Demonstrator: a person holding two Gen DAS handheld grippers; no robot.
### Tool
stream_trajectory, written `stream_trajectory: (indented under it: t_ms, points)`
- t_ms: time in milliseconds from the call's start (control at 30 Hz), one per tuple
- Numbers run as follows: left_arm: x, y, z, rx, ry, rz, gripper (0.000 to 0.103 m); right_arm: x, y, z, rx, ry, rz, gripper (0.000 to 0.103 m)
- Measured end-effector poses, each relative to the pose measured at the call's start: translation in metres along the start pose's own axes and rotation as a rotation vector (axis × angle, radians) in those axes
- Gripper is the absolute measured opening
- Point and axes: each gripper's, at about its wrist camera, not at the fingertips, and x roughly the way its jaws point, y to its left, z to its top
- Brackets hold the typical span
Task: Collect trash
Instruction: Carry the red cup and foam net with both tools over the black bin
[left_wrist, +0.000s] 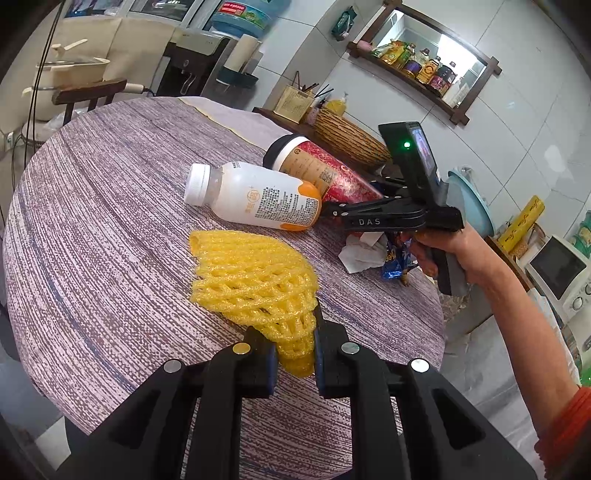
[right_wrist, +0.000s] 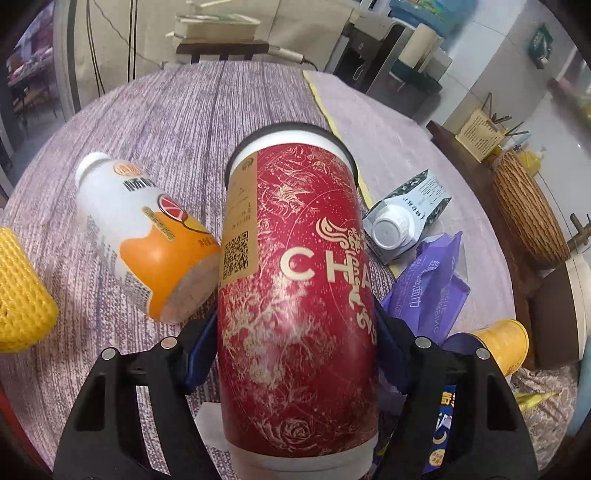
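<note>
On the round table (left_wrist: 110, 184) my left gripper (left_wrist: 295, 365) is shut on the near end of a yellow foam fruit net (left_wrist: 251, 280), whose edge also shows in the right wrist view (right_wrist: 18, 295). A red paper cup (right_wrist: 299, 295) with a dark lid lies on its side. My right gripper (right_wrist: 295, 347) has its blue pads (right_wrist: 201, 347) pressed on both flanks of the cup's lower half. From the left wrist view, the right gripper (left_wrist: 334, 206) reaches the red cup (left_wrist: 314, 166) from the right. A white and orange bottle (right_wrist: 147, 240) lies beside the cup, touching it.
Right of the cup lie a small carton (right_wrist: 406, 218), a purple packet (right_wrist: 432, 291), a yellow cup (right_wrist: 506, 343) and a blue wrapper (right_wrist: 441, 435). Crumpled tissue (left_wrist: 362, 251) sits under the right gripper. A woven basket (right_wrist: 528, 210) stands at the table's far right.
</note>
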Motion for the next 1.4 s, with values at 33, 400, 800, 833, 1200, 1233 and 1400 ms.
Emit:
stream_trajectory:
  t_ms: [33, 400, 800, 833, 1200, 1233, 1400]
  points:
    - [0.0, -0.001, 0.0, 0.002, -0.001, 0.001, 0.015, -0.004, 0.0, -0.001, 0.012, -0.015, 0.001, 0.073]
    - [-0.003, -0.024, 0.001, 0.074, -0.008, -0.025, 0.015, -0.085, -0.009, -0.034, 0.251, -0.259, 0.069, 0.072]
    - [0.031, -0.148, -0.013, 0.34, 0.058, -0.262, 0.015, -0.241, -0.032, -0.23, 0.609, -0.39, -0.331, 0.073]
    - [0.037, -0.164, -0.017, 0.355, 0.072, -0.286, 0.015, -0.245, -0.036, -0.245, 0.637, -0.375, -0.374, 0.073]
    - [0.097, -0.262, -0.085, 0.519, 0.238, -0.43, 0.015, -0.151, -0.078, -0.406, 1.051, -0.037, -0.405, 0.073]
    - [0.102, -0.261, -0.089, 0.518, 0.252, -0.423, 0.015, -0.132, -0.079, -0.41, 1.074, -0.007, -0.377, 0.073]
    - [0.113, -0.259, -0.098, 0.519, 0.289, -0.394, 0.015, -0.028, -0.096, -0.43, 1.186, 0.219, -0.22, 0.073]
